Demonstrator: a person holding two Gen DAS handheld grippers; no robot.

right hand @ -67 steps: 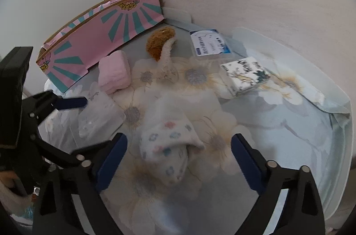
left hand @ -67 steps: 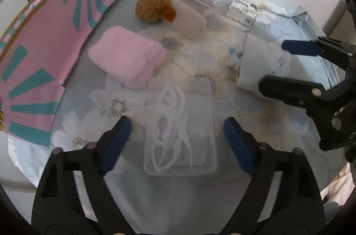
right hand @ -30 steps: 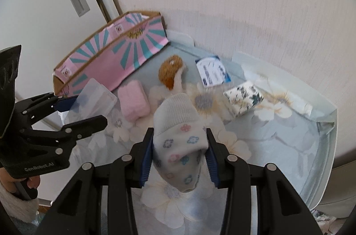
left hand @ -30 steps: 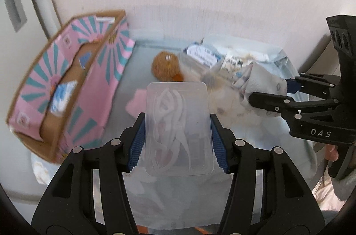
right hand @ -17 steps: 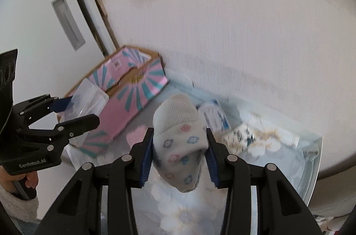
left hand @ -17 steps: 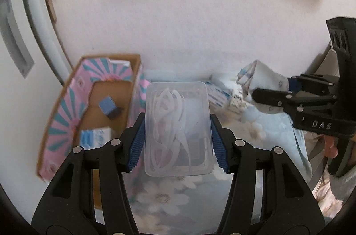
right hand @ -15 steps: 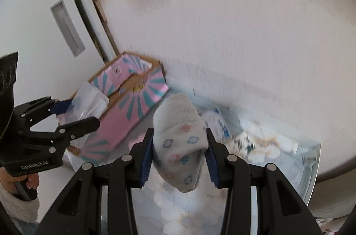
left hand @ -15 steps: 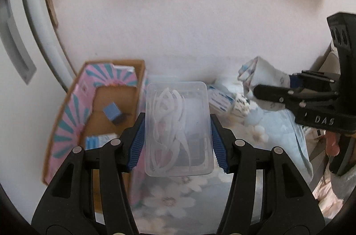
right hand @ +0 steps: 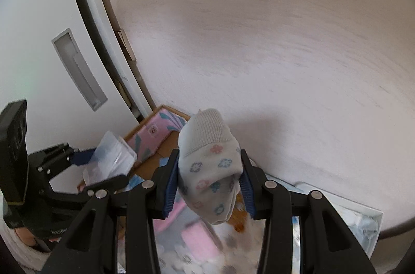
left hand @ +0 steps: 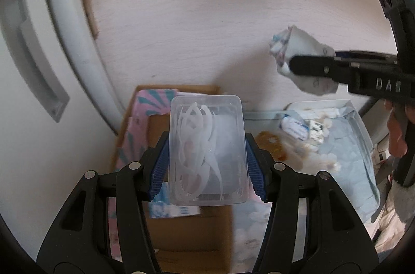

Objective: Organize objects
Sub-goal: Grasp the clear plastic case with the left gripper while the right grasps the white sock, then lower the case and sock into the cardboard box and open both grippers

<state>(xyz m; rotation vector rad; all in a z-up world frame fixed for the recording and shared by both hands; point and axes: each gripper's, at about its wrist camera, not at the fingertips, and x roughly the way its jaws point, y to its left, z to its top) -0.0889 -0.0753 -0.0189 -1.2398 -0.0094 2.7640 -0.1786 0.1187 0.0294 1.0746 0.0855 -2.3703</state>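
My left gripper is shut on a clear plastic box with white curved plastic pieces inside, held high over the open pink and teal cardboard box. My right gripper is shut on a white sock with small flower prints, held in the air. The sock also shows in the left wrist view, and the clear box in the right wrist view, up against the cardboard box.
A floral cloth covers the tray at the right, with a brown plush toy and small packets on it. A pink folded cloth lies below. A blue packet sits in the cardboard box. Wall and door stand behind.
Both grippers closed on their objects, lifted them off the cloth and carried them up and to the left, toward the cardboard box.
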